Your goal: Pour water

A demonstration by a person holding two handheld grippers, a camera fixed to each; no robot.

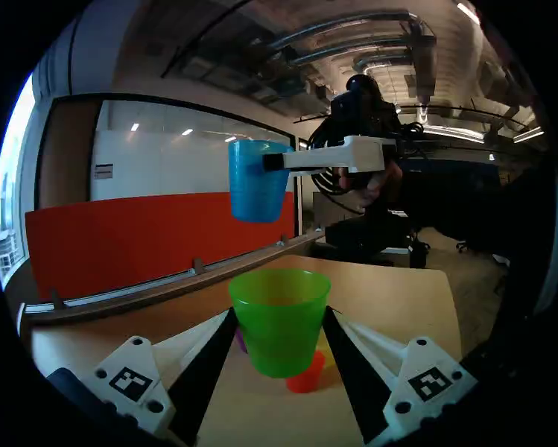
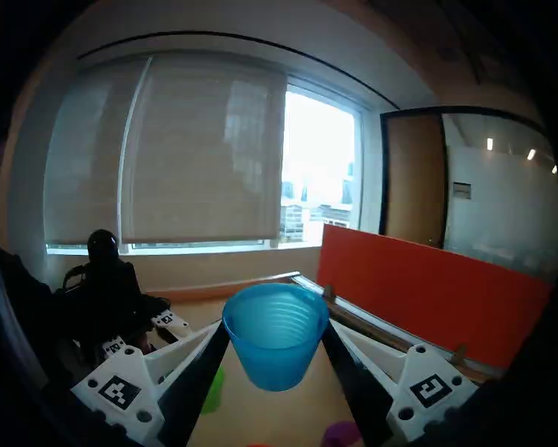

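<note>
The green cup (image 1: 280,339) is being pinched by the left gripper (image 1: 280,316), the blue cup (image 1: 258,182) at twelve o'clock by the right gripper (image 2: 273,328); slow, centred tipping is advised.

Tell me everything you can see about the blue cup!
The blue cup is see-through blue plastic, wider at its open top than at the bottom, with ridged rings around the inside. It is upright and held up in the air above the table, higher than the green cup. The right gripper pinches it, one finger on each side. Nothing else touches it. I can't tell if there is water inside.
</note>
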